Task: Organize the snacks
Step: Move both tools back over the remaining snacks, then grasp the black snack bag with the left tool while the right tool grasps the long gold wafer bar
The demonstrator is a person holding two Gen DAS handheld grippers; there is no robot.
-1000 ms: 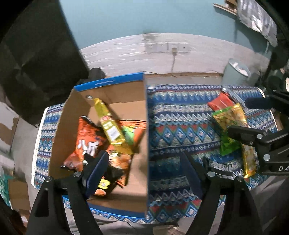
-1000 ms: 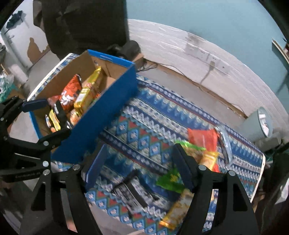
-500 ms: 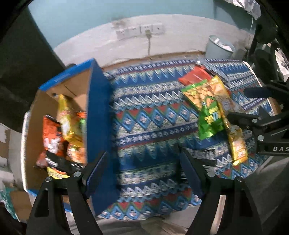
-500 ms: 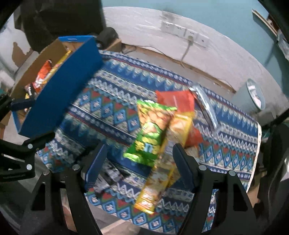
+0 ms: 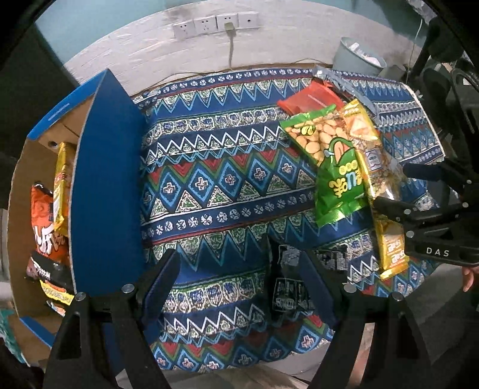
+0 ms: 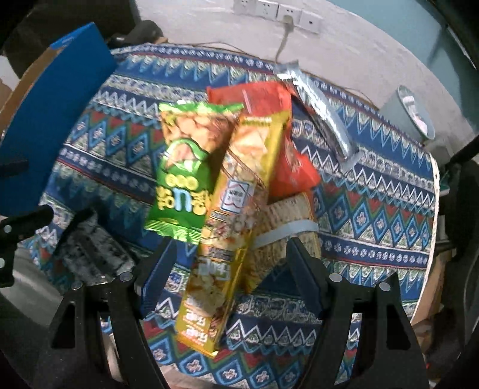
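The left gripper (image 5: 239, 287) hangs with its jaws spread wide and nothing between them, above the patterned tablecloth (image 5: 215, 191); a dark, black-and-white printed packet (image 5: 287, 287) lies on the cloth just inside its right-hand finger. The right gripper (image 6: 230, 275) is likewise spread wide and holds nothing, and a long yellow snack packet (image 6: 227, 227) lies lengthwise on the cloth in the gap between its fingers, though contact with either finger cannot be made out. Against that packet's left side lies a green bag of peanuts (image 6: 185, 167), overlapping it at the top; under its right side is a tan woven-looking packet with a pale band (image 6: 287, 221), and behind them a red-orange bag (image 6: 269, 119) with a silver foil packet (image 6: 320, 110) slanting away beside it. In the left wrist view the same green bag (image 5: 335, 167) and yellow packet (image 5: 377, 191) sit at the cloth's right, near the right gripper's fingers. At the cloth's left edge stands a blue cardboard box (image 5: 107, 185), well apart from the pile, holding an orange bag (image 5: 45, 221), a yellow packet standing on end (image 5: 61, 185) and a dark packet (image 5: 48, 269). A grey bin (image 5: 356, 57) stands beyond the table by the wall sockets (image 5: 215, 22).
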